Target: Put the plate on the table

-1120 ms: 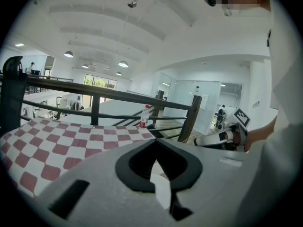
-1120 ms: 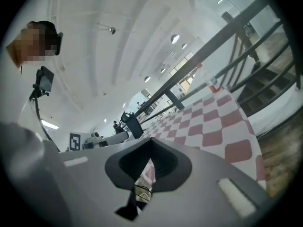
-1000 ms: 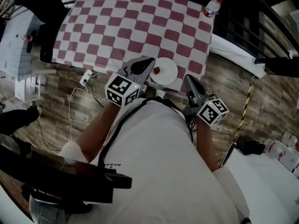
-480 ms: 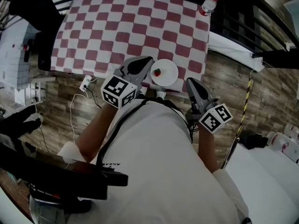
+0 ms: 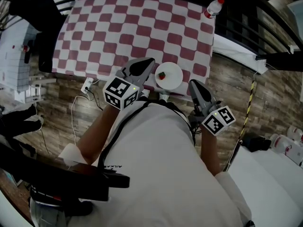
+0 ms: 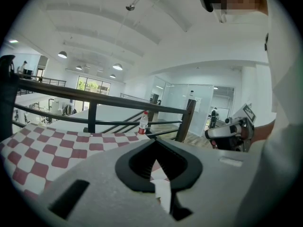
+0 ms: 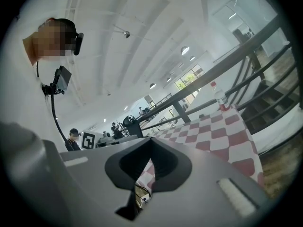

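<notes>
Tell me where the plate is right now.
In the head view the white plate is just right of the left gripper, at the near edge of the checkered table, carrying a small red item.

The head view looks steeply down from above onto the checked bench (image 5: 118, 27). Both gripper views sit close behind their jaws, facing level across that bench.

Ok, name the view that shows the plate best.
Head view: the whole plate shows, at the table edge. Left gripper view: only a white sliver between the jaws, likely its rim. Right gripper view: nothing of it.
</notes>
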Demonstrator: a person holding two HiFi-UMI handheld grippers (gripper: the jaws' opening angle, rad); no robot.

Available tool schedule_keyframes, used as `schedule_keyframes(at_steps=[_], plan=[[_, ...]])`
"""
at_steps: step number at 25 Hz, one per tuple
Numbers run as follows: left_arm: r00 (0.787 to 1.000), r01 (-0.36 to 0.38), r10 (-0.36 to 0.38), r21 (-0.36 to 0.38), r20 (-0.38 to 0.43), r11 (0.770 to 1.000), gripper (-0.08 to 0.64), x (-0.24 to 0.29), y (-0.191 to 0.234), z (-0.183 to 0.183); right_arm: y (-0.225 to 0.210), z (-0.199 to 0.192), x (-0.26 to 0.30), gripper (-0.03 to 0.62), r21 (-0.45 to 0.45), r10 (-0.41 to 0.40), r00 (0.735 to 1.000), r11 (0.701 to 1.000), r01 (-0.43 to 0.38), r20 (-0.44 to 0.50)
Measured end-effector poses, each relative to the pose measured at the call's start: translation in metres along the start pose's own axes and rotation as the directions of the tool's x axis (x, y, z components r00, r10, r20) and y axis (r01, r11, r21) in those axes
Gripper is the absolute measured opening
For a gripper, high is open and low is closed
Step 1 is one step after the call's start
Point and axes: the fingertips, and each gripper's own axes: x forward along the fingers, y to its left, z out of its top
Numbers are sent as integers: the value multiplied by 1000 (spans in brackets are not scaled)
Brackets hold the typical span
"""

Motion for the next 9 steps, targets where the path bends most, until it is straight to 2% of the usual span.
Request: schedule_keyframes(at_steps=[9], plan=[[1000,-2,2,-6,-5,1000,5,-1,15,2,-1,0,19,6,-7,-1,1000,1000,1,-18]])
